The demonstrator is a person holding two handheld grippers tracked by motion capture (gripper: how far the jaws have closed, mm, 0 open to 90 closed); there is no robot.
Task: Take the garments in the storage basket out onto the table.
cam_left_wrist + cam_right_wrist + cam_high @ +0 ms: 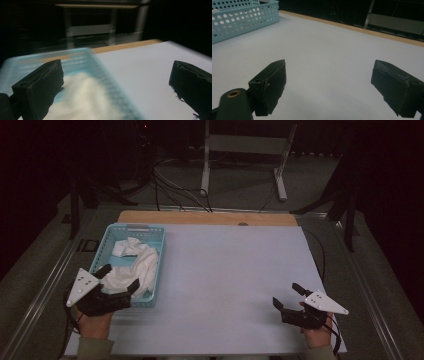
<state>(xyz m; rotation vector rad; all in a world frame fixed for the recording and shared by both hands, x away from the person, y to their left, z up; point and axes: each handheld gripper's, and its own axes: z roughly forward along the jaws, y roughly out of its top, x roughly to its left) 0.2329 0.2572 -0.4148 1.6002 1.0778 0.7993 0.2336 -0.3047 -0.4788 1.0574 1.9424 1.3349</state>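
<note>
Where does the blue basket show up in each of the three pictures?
High view: the basket lies at the table's left, holding a white cloth, just ahead of the left gripper.
Left gripper view: it is blurred at lower left, behind the left jaw.
Right gripper view: its holed wall sits in the top left corner.
Shared landmark: the table's wooden far edge.

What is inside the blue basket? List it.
A crumpled white cloth lies in the blue basket, with a patch of the basket floor bare beside it. Anything beneath the cloth is covered. The left gripper hovers open over the basket's near end.
</note>
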